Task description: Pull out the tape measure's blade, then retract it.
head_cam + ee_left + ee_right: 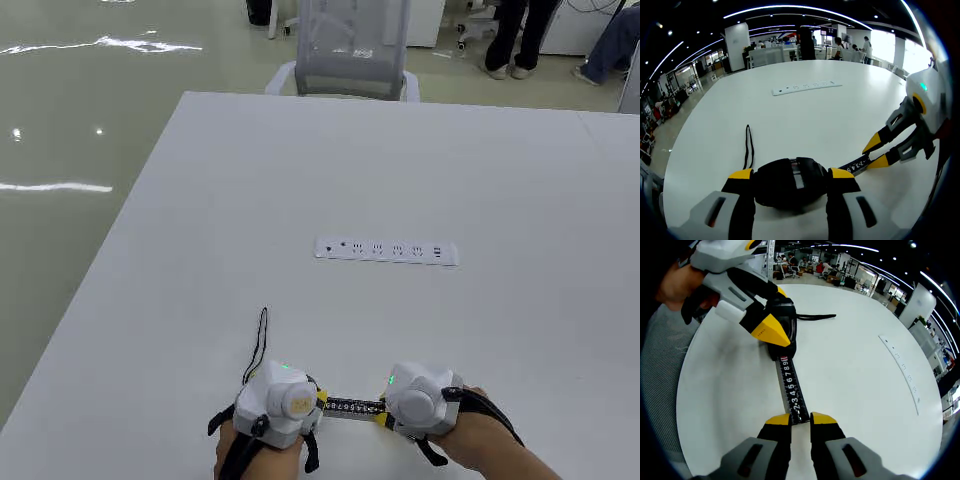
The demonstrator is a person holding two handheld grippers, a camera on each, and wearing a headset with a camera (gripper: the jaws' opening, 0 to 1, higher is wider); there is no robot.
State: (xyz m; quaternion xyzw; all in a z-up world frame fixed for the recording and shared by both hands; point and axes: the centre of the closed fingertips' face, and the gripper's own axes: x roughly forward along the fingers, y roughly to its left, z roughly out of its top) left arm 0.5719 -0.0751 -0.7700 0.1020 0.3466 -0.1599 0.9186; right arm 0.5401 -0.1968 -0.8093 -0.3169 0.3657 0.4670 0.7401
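Our left claw (791, 174) grips the rounded black tape measure case (790, 187), low on the white surface (400, 170) — we should brace it there. The narrow numbered blade (791, 390) runs a short way to our right claw (800, 418), which is pinched on its tip — best pulled straight, level and untwisted.

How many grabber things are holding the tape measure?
2. The white, yellow-tipped left gripper clamps the black plastic tape measure case. The matching right gripper pinches the tip of its numbered metal blade. No others seem hidden.
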